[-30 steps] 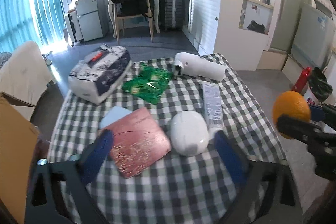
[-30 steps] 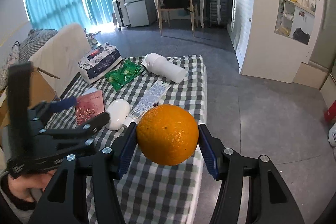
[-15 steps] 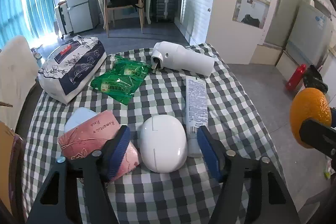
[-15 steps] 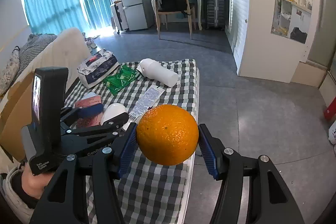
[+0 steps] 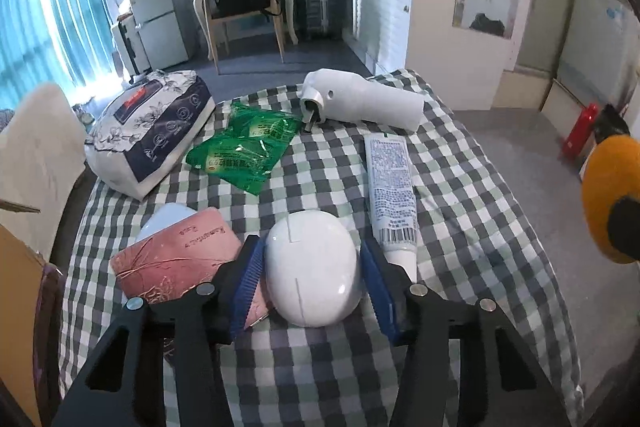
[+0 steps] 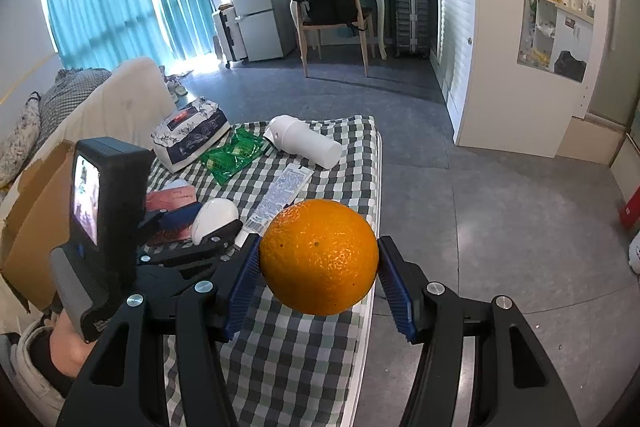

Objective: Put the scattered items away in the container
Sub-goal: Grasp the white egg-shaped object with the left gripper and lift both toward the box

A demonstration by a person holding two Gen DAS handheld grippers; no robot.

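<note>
Closing around the white egg-shaped case (image 5: pixel 311 269), the left gripper (image 5: pixel 311 283) is in the middle of the pick-up step. Its blue pads stand on both sides of the case; the left pad seems to touch it, while a thin gap shows at the right pad, so I judge the grip is not yet firm. The case lies on the table (image 5: pixel 480 211), which has a checked cloth, at the near edge.

Everything else is easiest to place from this case. The pink packet (image 5: pixel 176 259) lies just beside it on the left, partly under the left pad, and rests on a pale blue thing (image 5: pixel 164 219). The white tube (image 5: pixel 392 195) lies just beside it on the right and runs away from the camera. Farther behind the case are the green packets (image 5: pixel 244 151), the white bottle (image 5: pixel 360 103) lying on its side, and the tissue pack (image 5: pixel 148 131) at the far left.

The right gripper (image 6: pixel 318 267) is clamped on an orange (image 6: pixel 318 255) and holds it in the air, to the right of the case and past the table edge.

A brown cardboard box (image 6: pixel 36 211) stands left of the case, beside the table; I think this is the container, but its inside is not visible.

For the next move, the left pads should press the case on both sides before lifting, because the smooth round shell could slip out. The lift should go straight up, so the pink packet is not dragged along. Both things then go to the box.
</note>
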